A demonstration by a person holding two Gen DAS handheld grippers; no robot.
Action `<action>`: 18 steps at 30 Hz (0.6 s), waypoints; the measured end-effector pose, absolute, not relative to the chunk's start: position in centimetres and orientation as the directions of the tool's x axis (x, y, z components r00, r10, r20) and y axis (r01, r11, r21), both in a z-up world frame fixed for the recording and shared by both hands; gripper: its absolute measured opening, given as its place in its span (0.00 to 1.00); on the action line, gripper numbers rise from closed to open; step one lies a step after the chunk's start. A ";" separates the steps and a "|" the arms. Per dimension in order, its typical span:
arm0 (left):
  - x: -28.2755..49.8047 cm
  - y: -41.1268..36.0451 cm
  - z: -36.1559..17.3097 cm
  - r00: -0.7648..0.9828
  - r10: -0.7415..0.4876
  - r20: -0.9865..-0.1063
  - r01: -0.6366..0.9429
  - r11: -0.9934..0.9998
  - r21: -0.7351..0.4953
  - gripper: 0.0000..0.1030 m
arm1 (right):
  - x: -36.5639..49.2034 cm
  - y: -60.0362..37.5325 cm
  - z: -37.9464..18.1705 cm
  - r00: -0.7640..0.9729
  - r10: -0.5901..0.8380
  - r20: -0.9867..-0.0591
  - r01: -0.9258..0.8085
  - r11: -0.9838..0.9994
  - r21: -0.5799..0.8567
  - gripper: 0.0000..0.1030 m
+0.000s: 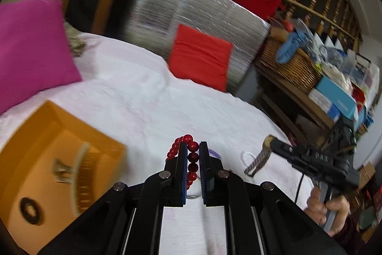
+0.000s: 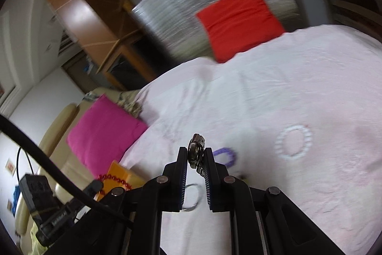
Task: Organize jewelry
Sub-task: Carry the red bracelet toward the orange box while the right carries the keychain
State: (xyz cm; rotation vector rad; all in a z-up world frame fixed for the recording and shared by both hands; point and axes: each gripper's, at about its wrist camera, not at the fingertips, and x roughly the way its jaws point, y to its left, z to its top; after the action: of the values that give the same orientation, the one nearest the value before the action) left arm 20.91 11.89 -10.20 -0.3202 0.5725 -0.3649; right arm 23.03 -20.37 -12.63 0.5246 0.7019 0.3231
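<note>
Carrying a red bead bracelet (image 1: 188,159) clamped in the left gripper (image 1: 193,147) and a metal watch (image 2: 196,152) pinched in the right gripper (image 2: 195,154) above the bed (image 2: 286,87), heading seemingly for the orange box (image 1: 47,126), leaving white bracelet (image 2: 293,141) and purple ring (image 2: 225,154) lying unsorted.

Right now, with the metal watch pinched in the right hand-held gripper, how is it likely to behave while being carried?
The watch is probably floppy: its link band droops below the right hand-held gripper. Polished metal may slip, since only the case is pinched. It looks fairly heavy for its size, so it could swing.
</note>
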 end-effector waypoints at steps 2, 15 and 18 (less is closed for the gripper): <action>20.5 13.4 -9.9 0.799 -0.390 -0.458 0.208 0.893 -0.398 0.09 | 23.0 -18.2 -12.4 0.705 0.483 -0.520 -0.152 0.818 0.555 0.14; 20.6 24.5 -12.2 0.812 -0.150 -0.564 -0.100 0.916 -0.387 0.09 | 22.8 -2.1 -12.3 0.539 0.668 -0.513 -0.407 0.740 0.535 0.15; 21.2 26.3 -13.3 0.784 -0.112 -0.610 -0.169 0.908 -0.383 0.09 | 23.4 1.0 -12.5 0.500 0.701 -0.509 -0.422 0.710 0.563 0.15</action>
State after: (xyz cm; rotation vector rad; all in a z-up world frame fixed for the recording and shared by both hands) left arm 21.17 26.30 -13.34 -0.4394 0.6738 0.0319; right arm 23.42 1.03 -12.46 0.3929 0.7883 0.7001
